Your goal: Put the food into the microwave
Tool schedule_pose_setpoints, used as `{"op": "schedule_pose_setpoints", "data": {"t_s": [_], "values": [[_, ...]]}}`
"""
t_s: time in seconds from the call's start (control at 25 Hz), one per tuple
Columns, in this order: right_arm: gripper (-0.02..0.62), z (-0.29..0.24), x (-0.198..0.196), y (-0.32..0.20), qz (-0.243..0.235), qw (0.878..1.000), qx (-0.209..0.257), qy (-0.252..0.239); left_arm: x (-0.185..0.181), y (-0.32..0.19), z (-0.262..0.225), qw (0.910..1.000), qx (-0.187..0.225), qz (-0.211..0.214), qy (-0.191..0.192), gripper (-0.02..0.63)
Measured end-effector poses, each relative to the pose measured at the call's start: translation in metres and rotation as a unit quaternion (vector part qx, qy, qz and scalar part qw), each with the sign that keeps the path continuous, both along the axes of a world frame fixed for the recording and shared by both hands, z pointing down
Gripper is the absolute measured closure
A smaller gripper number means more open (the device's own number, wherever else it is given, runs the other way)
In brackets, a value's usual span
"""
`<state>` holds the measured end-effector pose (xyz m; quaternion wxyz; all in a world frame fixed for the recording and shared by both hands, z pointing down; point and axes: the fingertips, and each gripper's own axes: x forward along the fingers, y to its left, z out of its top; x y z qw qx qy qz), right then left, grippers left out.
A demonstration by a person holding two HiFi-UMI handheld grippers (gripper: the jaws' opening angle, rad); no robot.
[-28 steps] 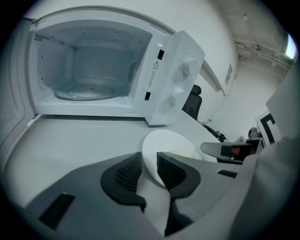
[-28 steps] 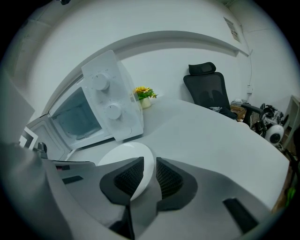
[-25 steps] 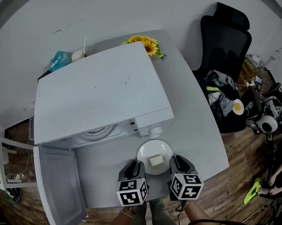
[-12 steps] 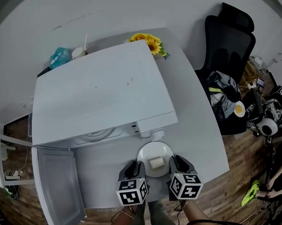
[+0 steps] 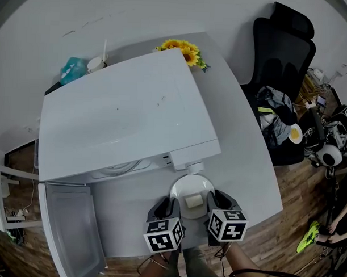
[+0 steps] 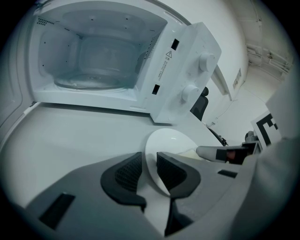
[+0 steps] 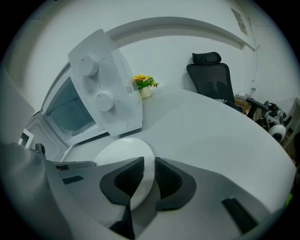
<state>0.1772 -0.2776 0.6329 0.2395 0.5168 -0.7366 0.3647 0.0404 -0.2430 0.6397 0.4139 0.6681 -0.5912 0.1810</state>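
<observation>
A white plate (image 5: 190, 189) carrying a pale block of food (image 5: 193, 200) is held over the table just in front of the microwave's control panel (image 5: 190, 156). My left gripper (image 5: 170, 209) is shut on the plate's left rim (image 6: 152, 159). On the opposite rim (image 7: 140, 180) my right gripper (image 5: 215, 202) is shut. The white microwave (image 5: 123, 113) stands with its door (image 5: 68, 228) swung open to the left; its cavity (image 6: 98, 61) holds a glass turntable and nothing else.
Sunflowers in a small pot (image 5: 182, 50) stand behind the microwave at the back of the white table (image 5: 246, 166). A black office chair (image 5: 281, 59) with clothes on it sits to the right. Cables and gear (image 5: 327, 140) lie on the wooden floor beyond.
The plate, held by both grippers, has shifted slightly forward toward the microwave front; the head view has moved a little with it.
</observation>
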Motion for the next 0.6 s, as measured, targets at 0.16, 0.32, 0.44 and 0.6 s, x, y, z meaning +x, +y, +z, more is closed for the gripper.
{"op": "schedule_pose_setpoints", "data": {"t_s": [0.16, 0.32, 0.44, 0.6], "values": [[0.514, 0.0002, -0.0018, -0.0009, 0.004, 1.0, -0.003, -0.005, 0.0039, -0.0008, 0.0015, 1.0, -0.006, 0.006, 0.0, 0.505], [0.514, 0.0001, -0.0034, -0.0002, 0.007, 1.0, -0.003, -0.007, 0.0031, -0.0011, 0.0014, 1.0, -0.007, -0.001, -0.003, 0.505], [0.514, -0.0002, -0.0031, -0.0004, 0.009, 1.0, -0.002, -0.007, 0.0031, -0.0017, 0.0009, 1.0, -0.006, -0.002, 0.002, 0.505], [0.515, -0.0001, -0.0038, 0.0002, 0.006, 1.0, 0.0, -0.002, 0.0024, -0.001, 0.0009, 1.0, -0.006, -0.005, 0.006, 0.506]]}}
